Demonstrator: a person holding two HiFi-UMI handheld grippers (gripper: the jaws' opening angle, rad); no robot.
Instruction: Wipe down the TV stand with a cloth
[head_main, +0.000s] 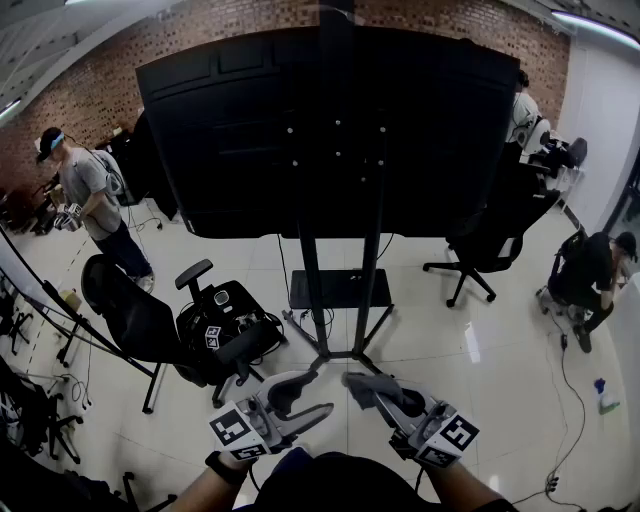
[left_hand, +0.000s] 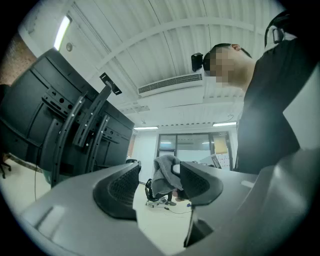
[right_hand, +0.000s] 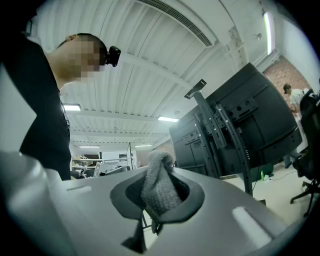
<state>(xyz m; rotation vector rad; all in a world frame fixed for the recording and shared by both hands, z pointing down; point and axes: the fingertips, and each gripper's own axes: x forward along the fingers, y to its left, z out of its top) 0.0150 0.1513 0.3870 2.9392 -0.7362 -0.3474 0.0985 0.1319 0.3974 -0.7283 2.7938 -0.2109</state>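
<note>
The TV stand (head_main: 312, 285) is a black frame with two upright posts and a low shelf, carrying a large black TV (head_main: 330, 130) seen from behind. It rises at the left of the left gripper view (left_hand: 85, 120) and at the right of the right gripper view (right_hand: 225, 130). My right gripper (head_main: 385, 395) is shut on a grey cloth (head_main: 368, 385), which bunches up between its jaws (right_hand: 159, 185). My left gripper (head_main: 308, 395) stands open beside it with nothing between its fingers. The cloth (left_hand: 164, 175) shows just beyond its jaws. Both grippers hang low, short of the stand's base.
A black office chair (head_main: 215, 330) with a bag on it stands left of the stand, and another chair (head_main: 480, 250) at the right. One person (head_main: 90, 195) stands at far left; another (head_main: 590, 275) crouches at right. Cables and a blue bottle (head_main: 603, 395) lie on the floor.
</note>
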